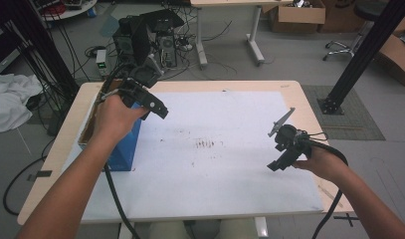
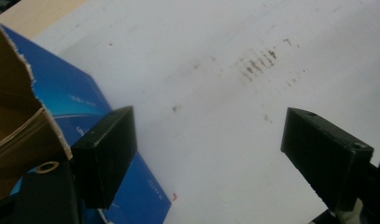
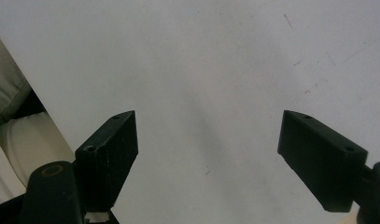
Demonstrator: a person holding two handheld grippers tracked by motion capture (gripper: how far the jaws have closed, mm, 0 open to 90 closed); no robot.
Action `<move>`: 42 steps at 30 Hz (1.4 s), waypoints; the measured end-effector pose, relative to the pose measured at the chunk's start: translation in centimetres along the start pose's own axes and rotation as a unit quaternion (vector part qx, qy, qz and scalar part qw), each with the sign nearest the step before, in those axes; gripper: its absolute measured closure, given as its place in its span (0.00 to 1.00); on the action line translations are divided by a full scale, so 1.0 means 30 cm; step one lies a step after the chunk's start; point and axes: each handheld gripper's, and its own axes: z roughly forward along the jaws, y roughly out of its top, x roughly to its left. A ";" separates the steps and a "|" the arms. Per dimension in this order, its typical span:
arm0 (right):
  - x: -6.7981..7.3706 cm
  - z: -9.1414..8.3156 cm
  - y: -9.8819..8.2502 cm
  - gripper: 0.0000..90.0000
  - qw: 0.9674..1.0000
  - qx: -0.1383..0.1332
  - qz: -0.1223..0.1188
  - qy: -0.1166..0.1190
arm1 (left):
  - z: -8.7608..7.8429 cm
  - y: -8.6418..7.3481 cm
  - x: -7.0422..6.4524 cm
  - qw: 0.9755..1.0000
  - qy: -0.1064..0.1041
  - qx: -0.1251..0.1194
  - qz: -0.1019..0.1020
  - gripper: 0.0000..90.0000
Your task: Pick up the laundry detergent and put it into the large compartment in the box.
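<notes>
open blue box beside left gripper

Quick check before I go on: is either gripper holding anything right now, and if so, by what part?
Nothing is held. The left gripper has its jaws wide apart over the white sheet, beside the blue box. The right gripper is open too, with bare sheet between its jaws.

A blue box stands on the white sheet.
</notes>
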 end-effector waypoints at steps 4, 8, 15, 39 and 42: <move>0.004 0.002 0.002 0.22 1.000 -0.002 0.001 0.000 | 0.021 0.007 -0.026 1.000 -0.012 0.007 0.017 0.21; 0.008 0.004 0.007 0.22 1.000 0.000 0.001 0.001 | 0.041 0.012 -0.052 0.999 -0.024 0.012 0.033 0.21; 0.014 0.003 0.020 0.22 1.000 0.000 0.000 0.001 | 0.059 0.019 -0.081 0.999 -0.029 0.025 0.017 0.21; 0.037 -0.003 0.059 0.22 1.000 0.000 -0.010 -0.001 | 0.149 0.020 -0.198 0.998 -0.049 0.042 0.016 0.21; 0.033 -0.003 0.058 0.22 1.000 -0.001 -0.009 -0.001 | 0.166 0.018 -0.207 0.998 -0.052 0.044 0.016 0.21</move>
